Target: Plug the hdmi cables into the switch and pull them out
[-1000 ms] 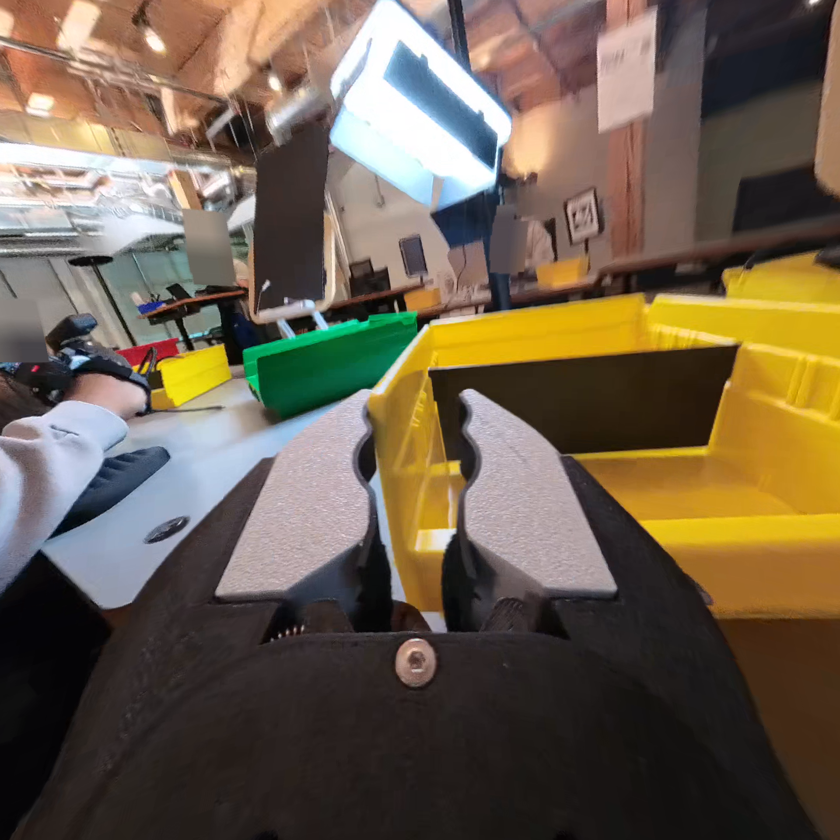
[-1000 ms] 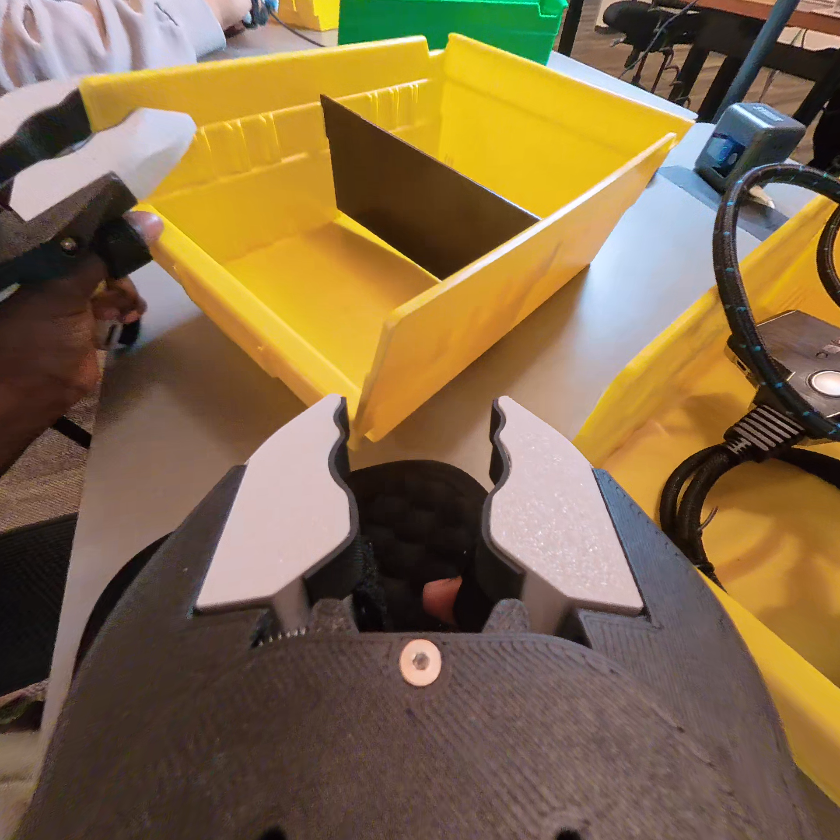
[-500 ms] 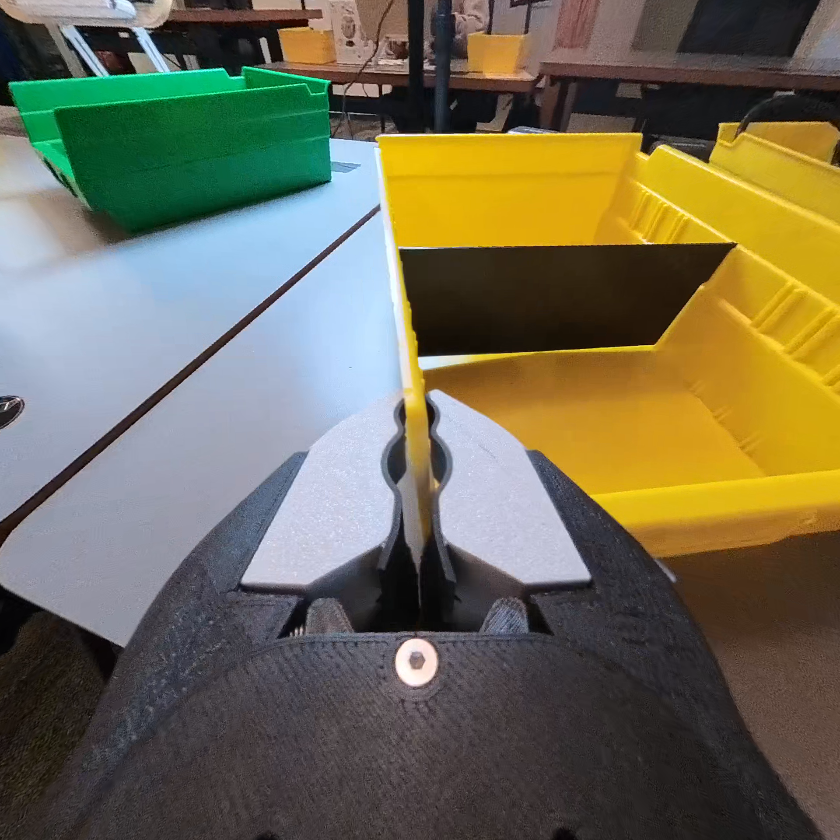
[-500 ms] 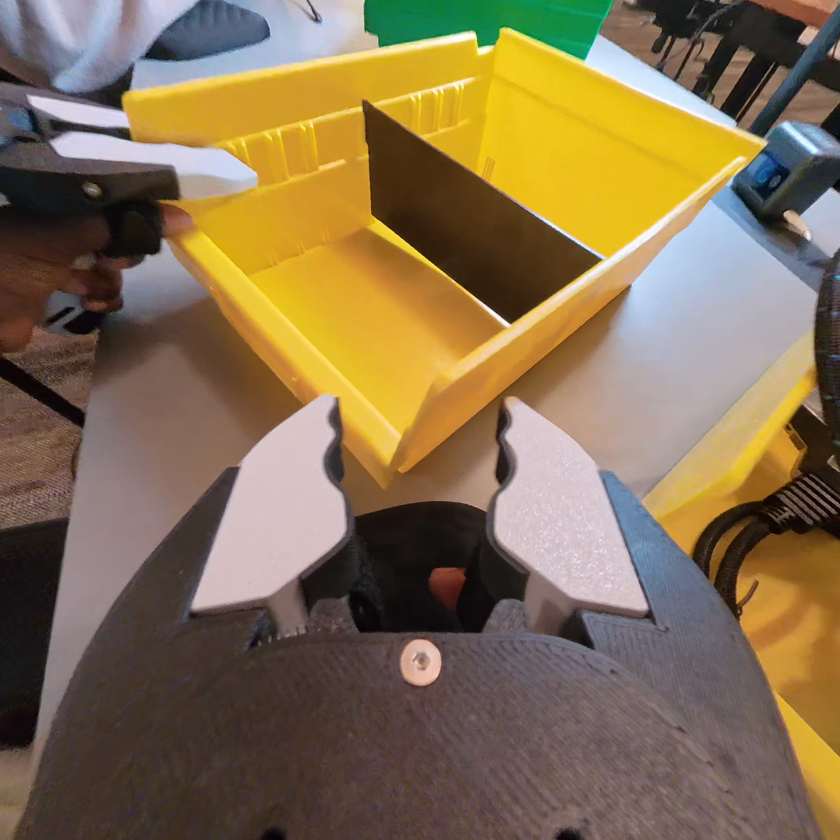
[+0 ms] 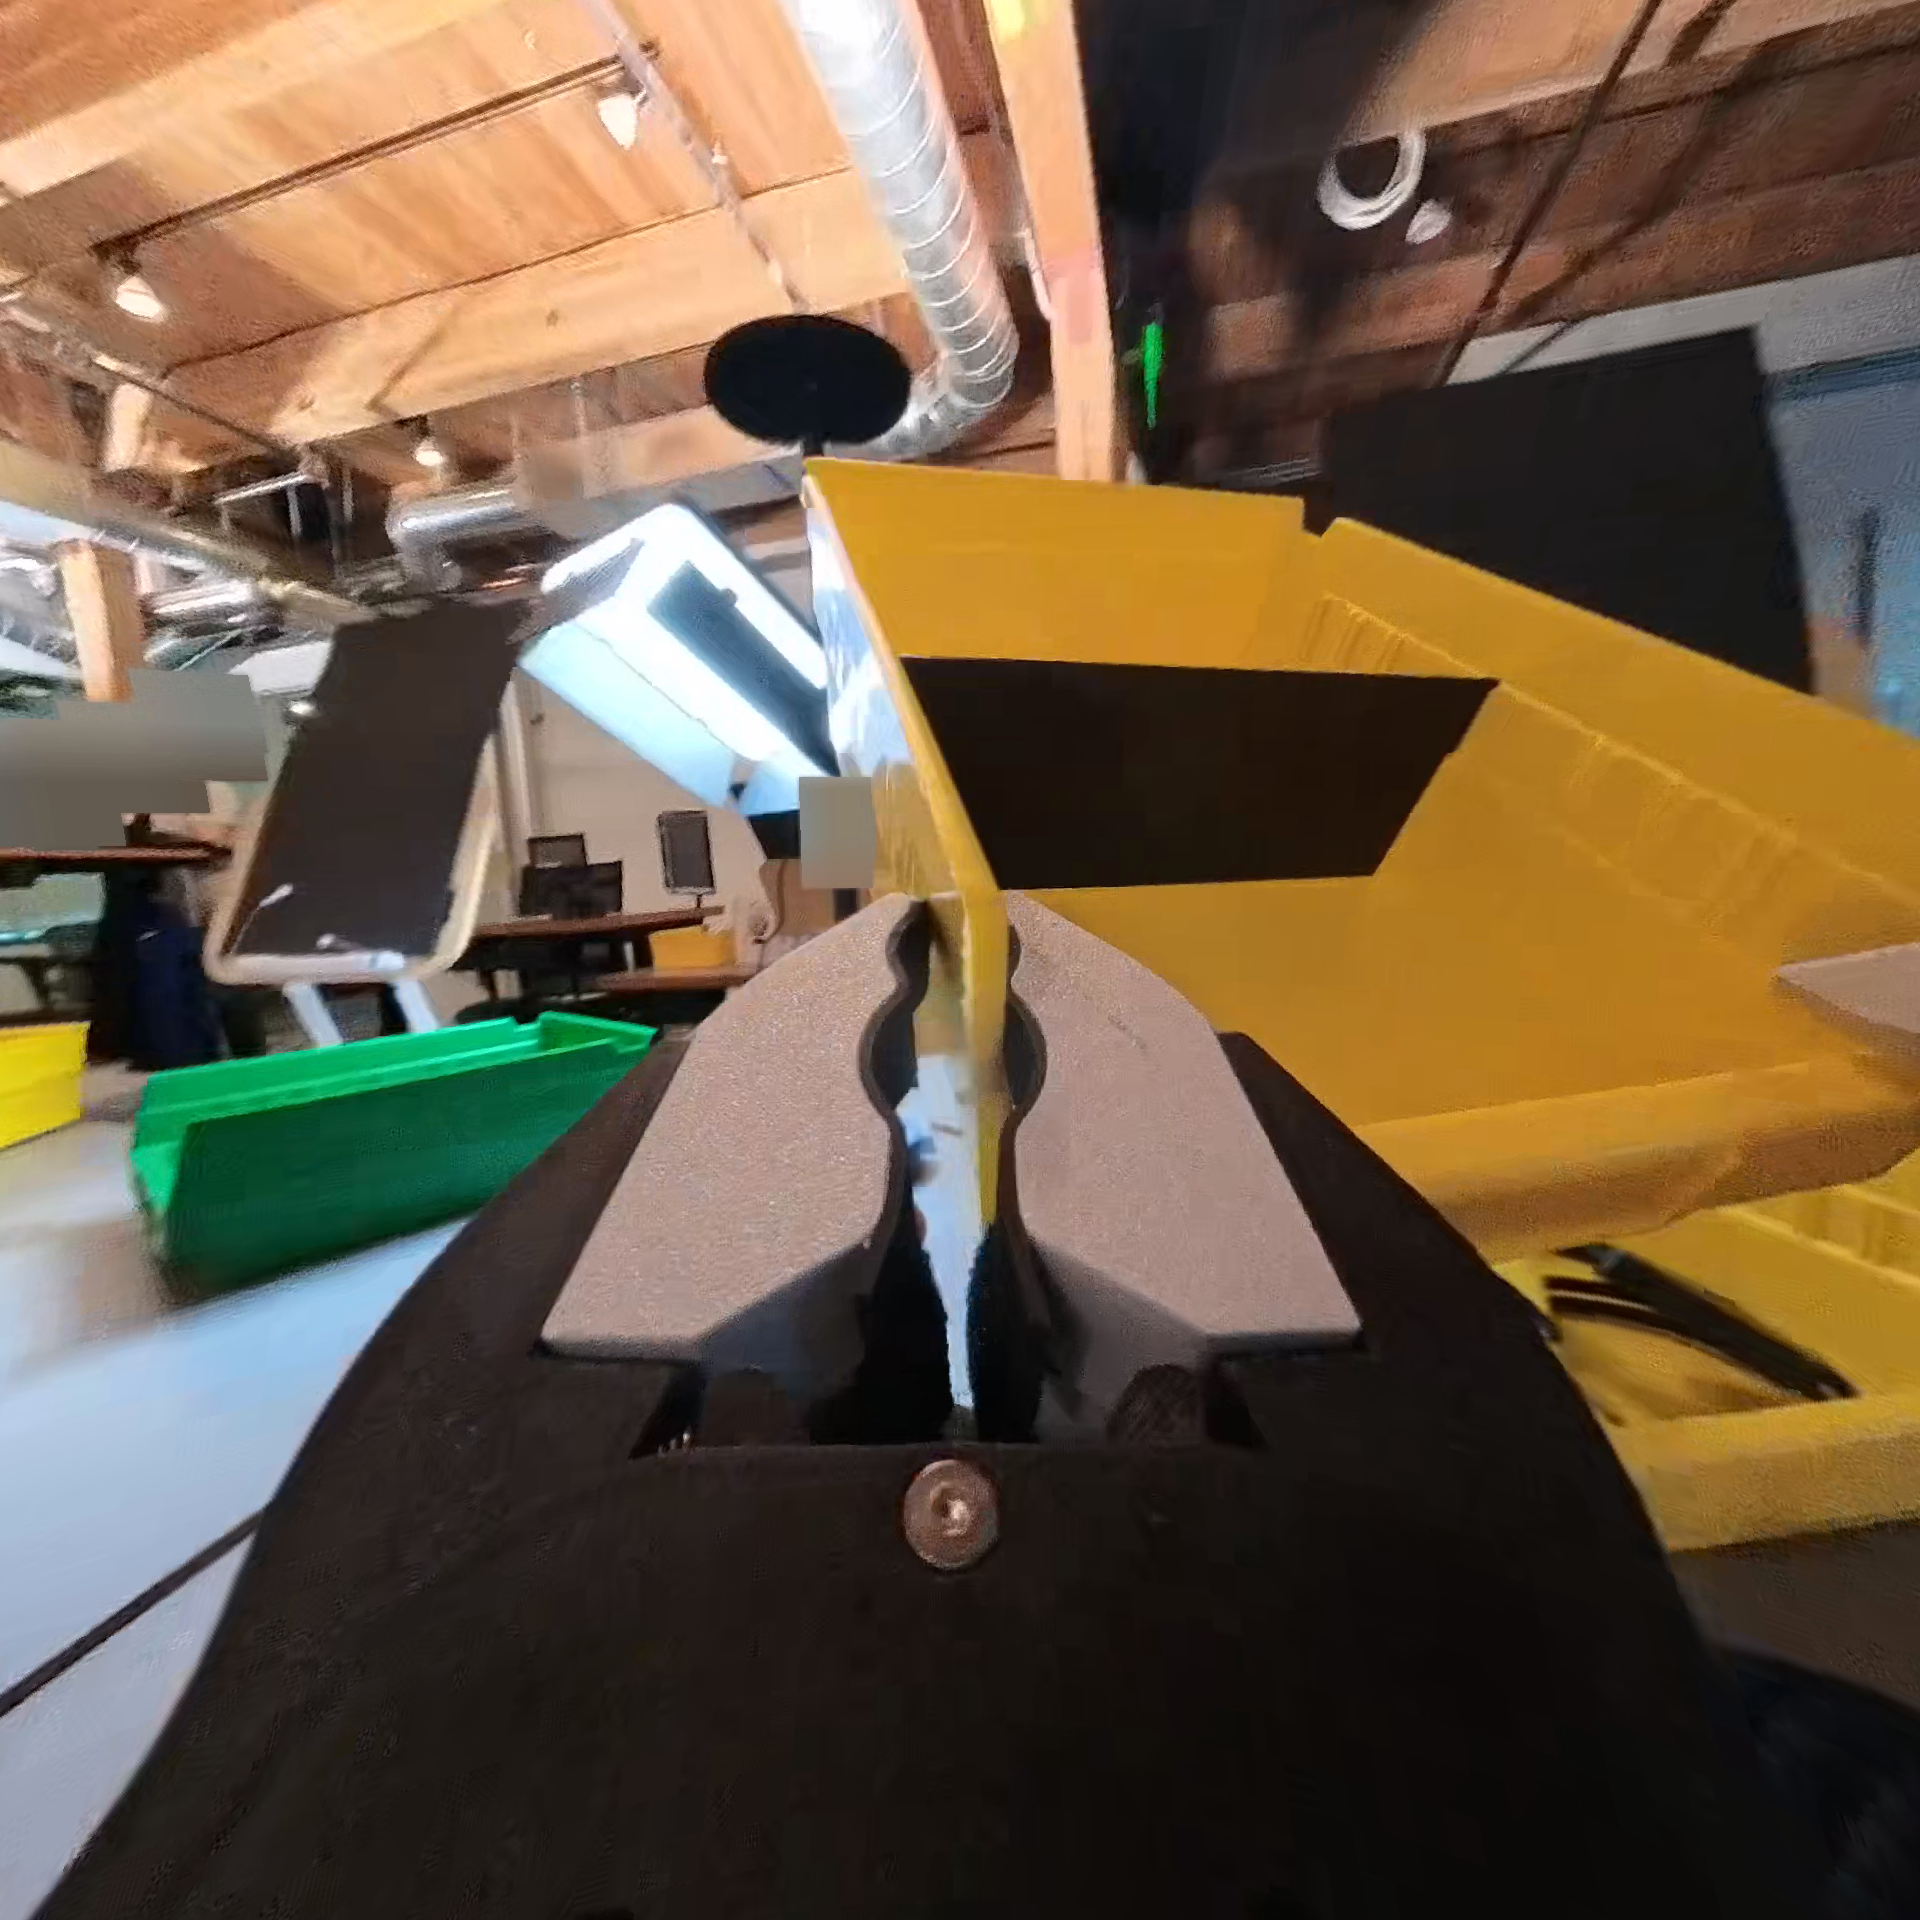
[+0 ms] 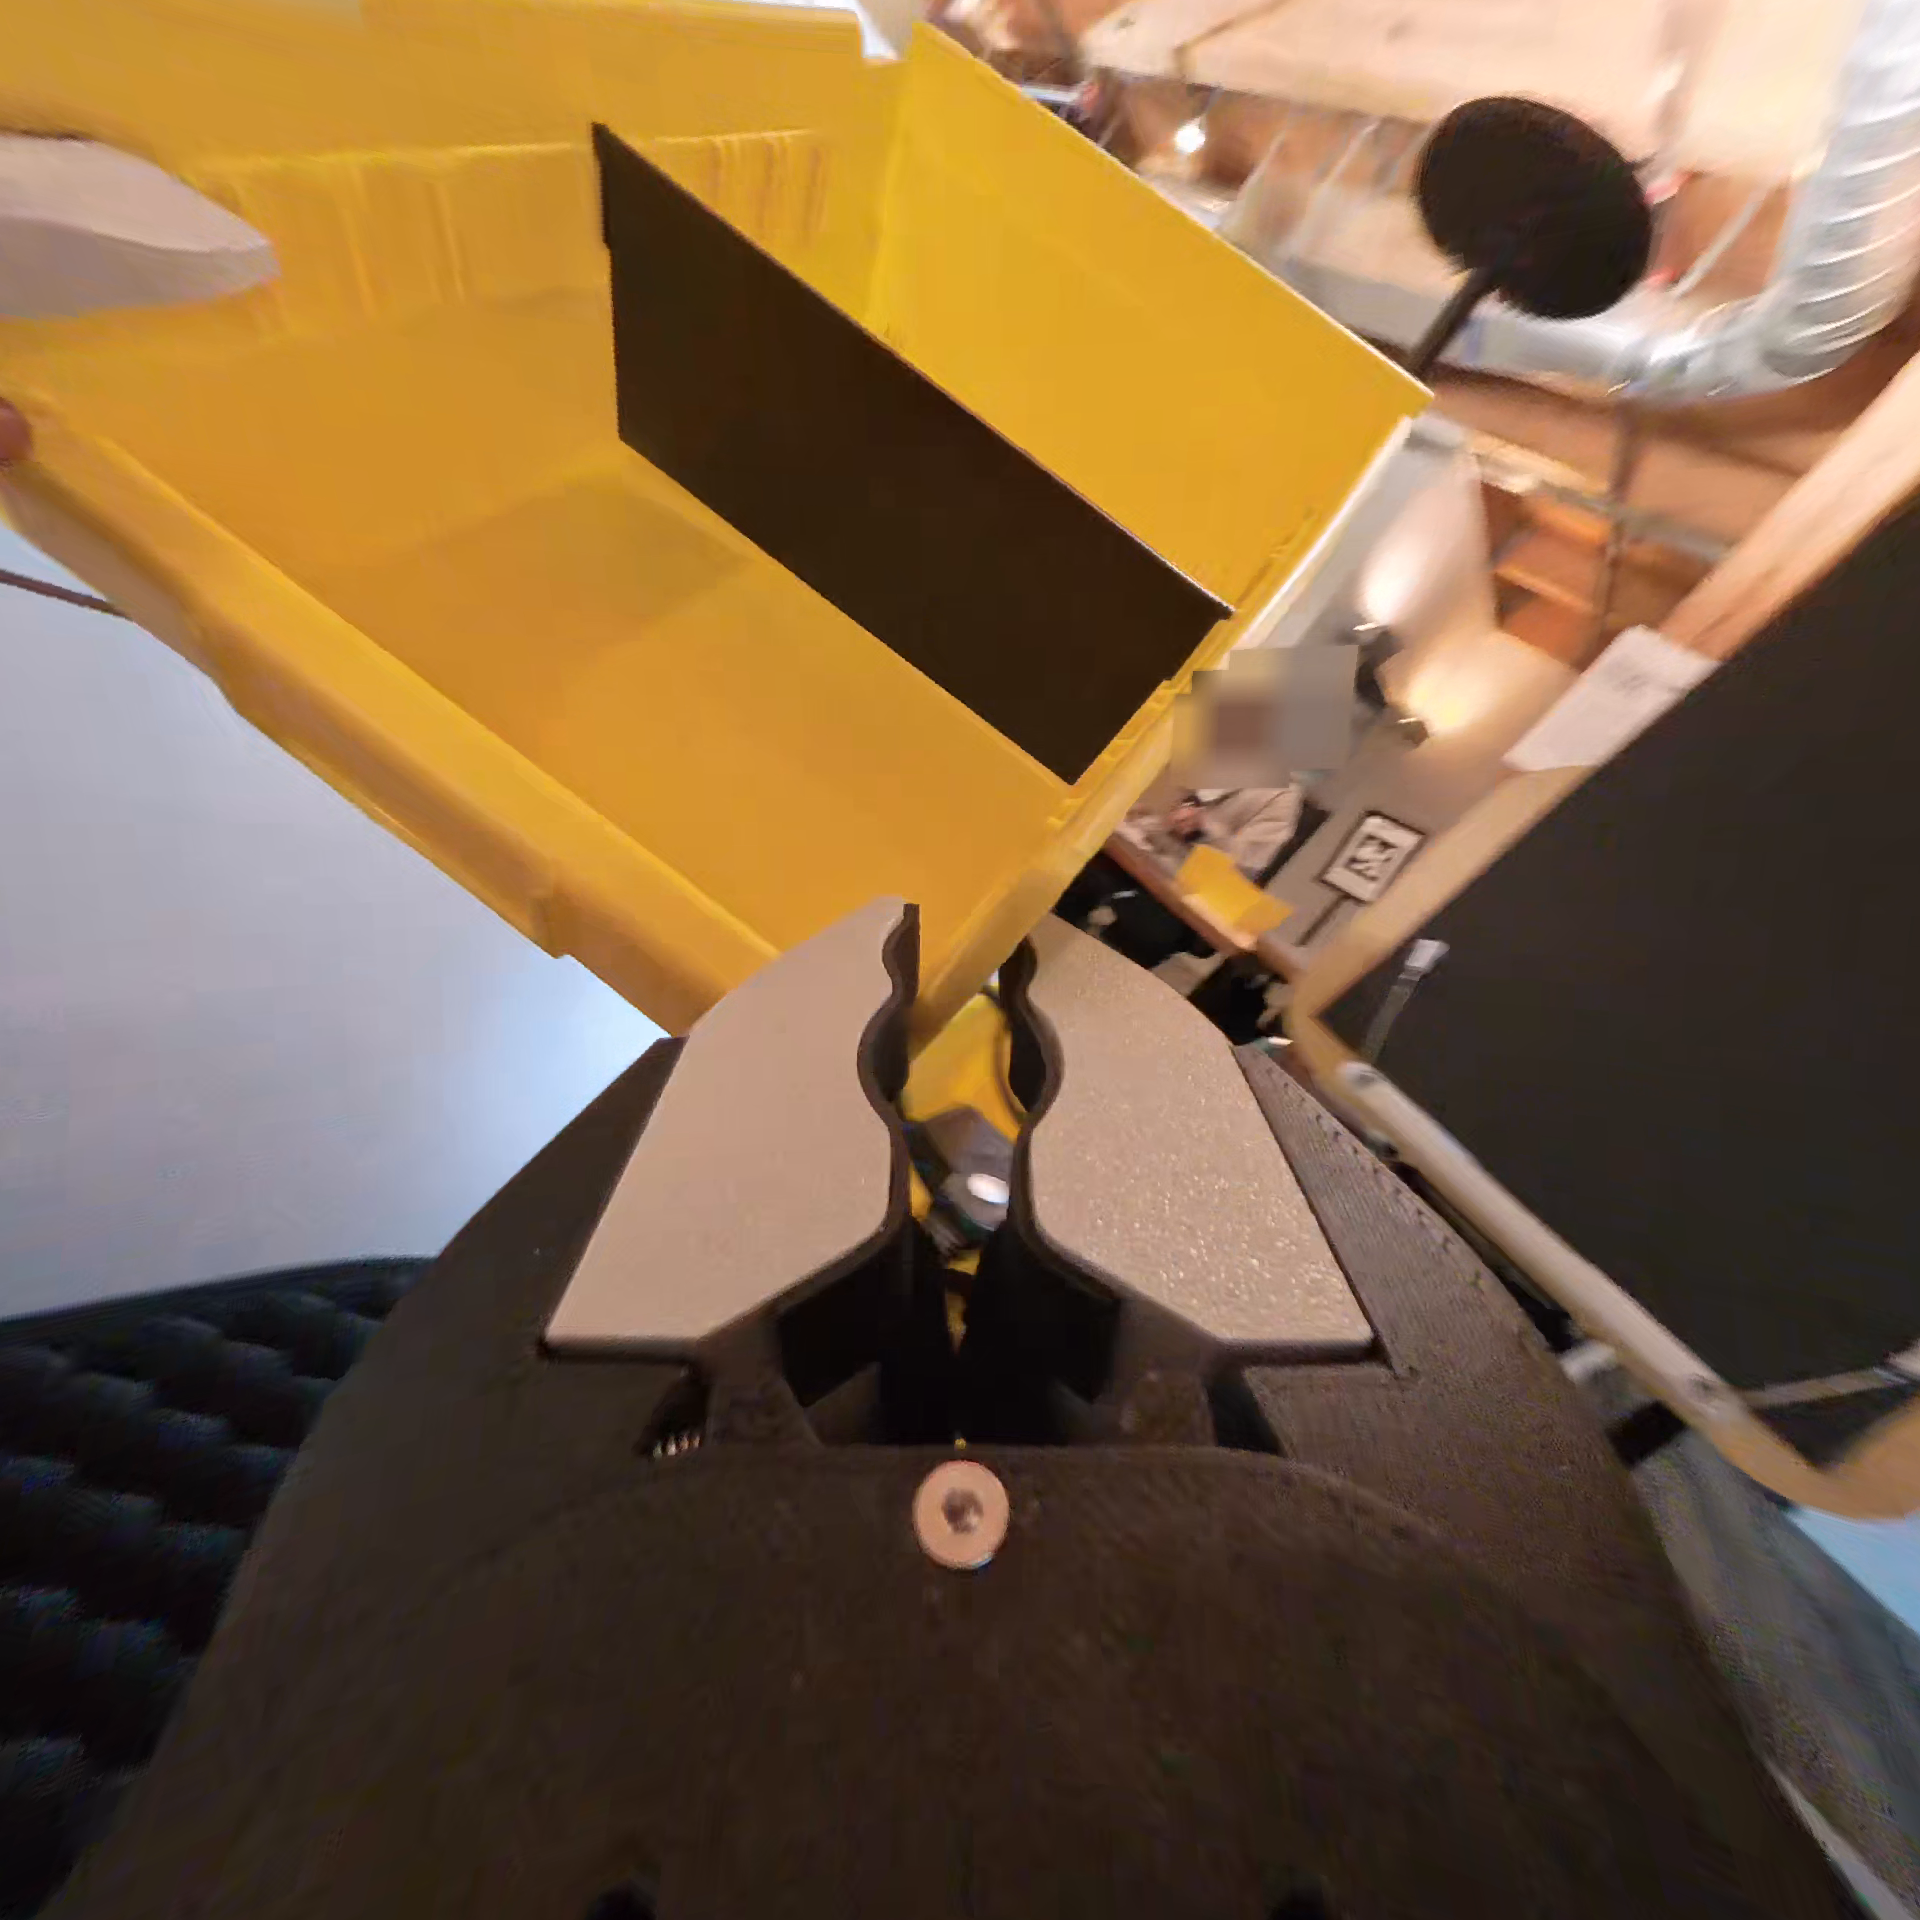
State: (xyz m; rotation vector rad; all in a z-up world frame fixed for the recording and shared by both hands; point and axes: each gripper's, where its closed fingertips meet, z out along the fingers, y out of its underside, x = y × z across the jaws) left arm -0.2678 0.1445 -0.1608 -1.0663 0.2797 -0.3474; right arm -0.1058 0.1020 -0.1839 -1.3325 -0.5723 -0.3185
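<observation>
My left gripper (image 5: 961, 997) and right gripper (image 6: 961, 987) each pinch a side wall of the yellow bin (image 5: 1558, 831), tilted up. Below it, dark cables (image 5: 1704, 1330) lie in a second yellow bin (image 5: 1766, 1455).

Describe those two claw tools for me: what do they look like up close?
Both match. The left gripper and the right gripper each have a broad, rounded black body with a rough, layered texture. On top sit two light grey, speckled finger plates whose inner edges are wavy and lined in black. A single silver screw sits at the centre behind the jaws. No cables or sleeves show.
</observation>
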